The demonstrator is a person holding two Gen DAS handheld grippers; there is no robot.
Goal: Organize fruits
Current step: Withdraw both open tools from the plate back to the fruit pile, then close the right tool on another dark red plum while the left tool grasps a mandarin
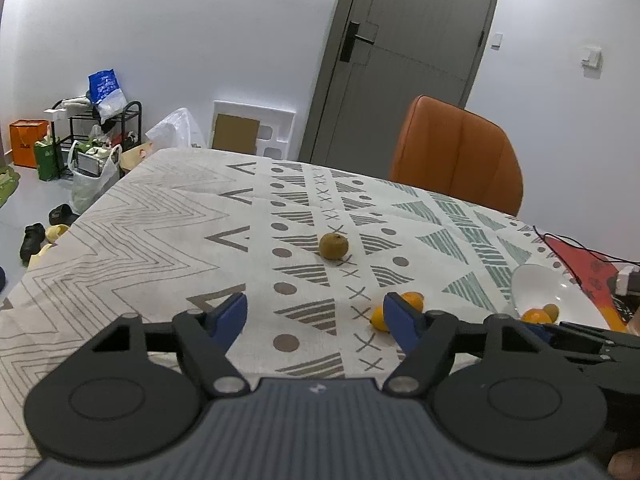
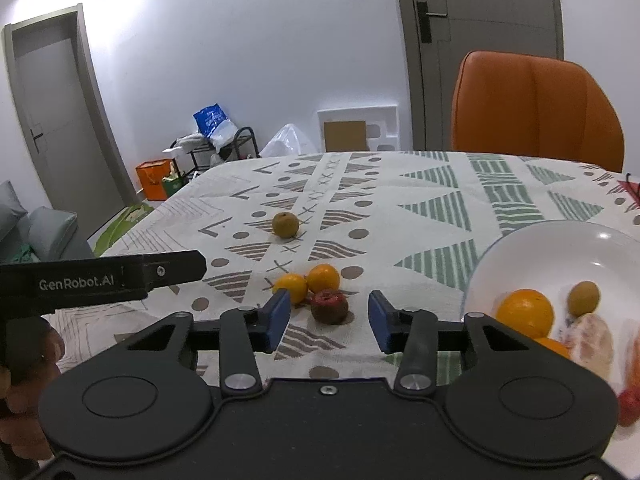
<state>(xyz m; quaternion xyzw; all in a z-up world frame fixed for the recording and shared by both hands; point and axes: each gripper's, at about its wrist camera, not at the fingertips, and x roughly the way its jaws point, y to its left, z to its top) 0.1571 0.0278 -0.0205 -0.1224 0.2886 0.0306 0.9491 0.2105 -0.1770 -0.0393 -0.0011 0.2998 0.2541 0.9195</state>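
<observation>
Patterned cloth covers the bench [image 2: 400, 200], an orange chair [image 2: 536, 108] at its far side, grey doors in white walls. Loose fruit: one brownish fruit [image 2: 285, 224] far, two oranges [image 2: 323, 278] and one dark red fruit [image 2: 329, 306] near. The white bowl [image 2: 540, 240] right holds more. Both the left hand-held gripper [image 1: 315, 314] and right hand-held gripper [image 2: 329, 320] gape apart, empty. "GenRobot.AI" reads on the left one.
</observation>
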